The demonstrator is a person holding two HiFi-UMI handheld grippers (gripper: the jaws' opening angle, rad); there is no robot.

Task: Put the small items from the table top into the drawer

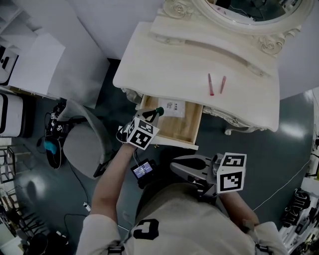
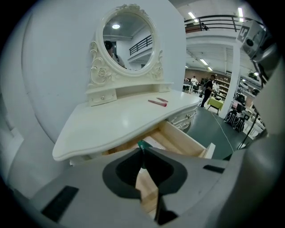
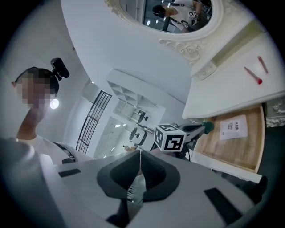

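Observation:
Two slim red sticks point(image 1: 210, 83) point(image 1: 223, 84) lie side by side on the white dressing table point(image 1: 164, 64); the left gripper view shows them far off point(image 2: 158, 102). Under the top, the wooden drawer point(image 1: 192, 130) is pulled out, with a white printed slip point(image 1: 174, 107) lying in it. My left gripper point(image 1: 158, 112) hangs over the drawer's left end, shut on a small green item point(image 1: 160, 109) point(image 2: 141, 144) that pokes out past its tips. My right gripper point(image 1: 174, 167) stays low near my body, pointing left; its jaws point(image 3: 140, 156) meet with nothing between them.
A round mirror point(image 1: 249, 12) in a carved frame backs the table. A grey chair point(image 1: 82, 144) stands left of the drawer. A small screen device point(image 1: 143, 170) hangs below my left arm. White shelving point(image 1: 30, 60) fills the far left.

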